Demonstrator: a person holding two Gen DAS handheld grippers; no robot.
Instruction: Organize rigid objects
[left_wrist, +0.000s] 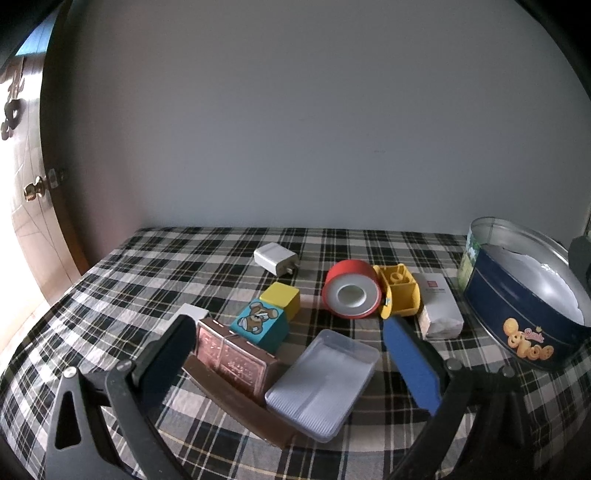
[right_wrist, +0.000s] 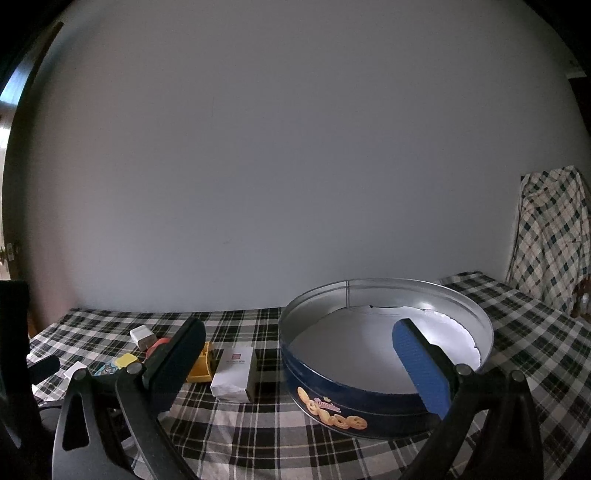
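Several small objects lie on the plaid table: a white charger, a yellow cube, a teal bear block, a red tape roll, a yellow toy piece, a white carton, a copper-coloured box and a clear plastic lid. The round blue cookie tin stands open at the right. My left gripper is open above the copper box and lid. My right gripper is open, empty, at the tin.
A grey wall runs behind the table. A door with a brass knob is at the left. A plaid cloth hangs at the far right. The white carton lies just left of the tin.
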